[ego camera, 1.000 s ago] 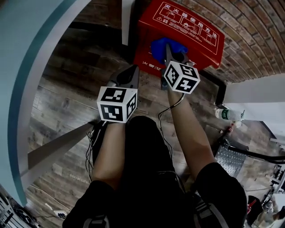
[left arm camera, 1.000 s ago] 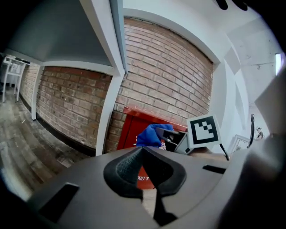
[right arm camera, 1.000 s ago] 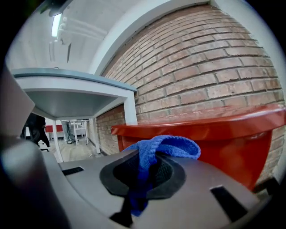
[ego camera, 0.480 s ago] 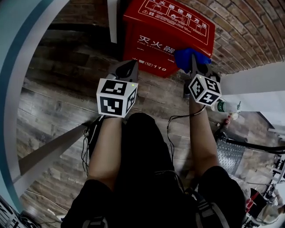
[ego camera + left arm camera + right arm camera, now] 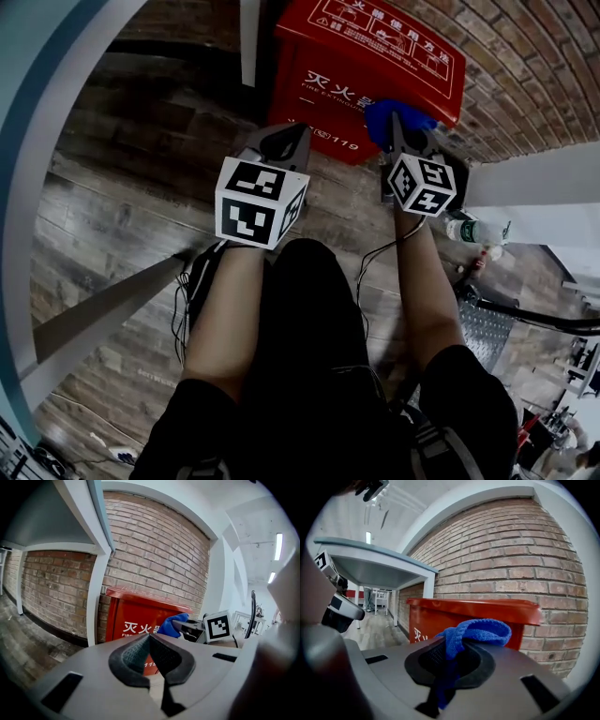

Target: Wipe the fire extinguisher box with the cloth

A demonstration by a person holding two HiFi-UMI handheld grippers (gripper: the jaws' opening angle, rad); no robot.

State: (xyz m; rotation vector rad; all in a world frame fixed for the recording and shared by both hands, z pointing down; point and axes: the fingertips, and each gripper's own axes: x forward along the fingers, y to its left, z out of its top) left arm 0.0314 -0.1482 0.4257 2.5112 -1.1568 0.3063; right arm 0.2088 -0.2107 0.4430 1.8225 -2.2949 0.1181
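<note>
Right gripper [image 5: 449,660] clamps the bunched blue cloth [image 5: 480,631], a fold protruding as wiping pad near the red fire extinguisher box's [image 5: 367,52] front at 1 o'clock; left gripper [image 5: 149,652], closed and empty, hangs clear at 11 o'clock.

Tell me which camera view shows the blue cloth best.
Right gripper view: the blue cloth sits large and central, pinched in the right gripper. Head view shows a small blue patch by the red box; left gripper view shows a small far bit.
</note>
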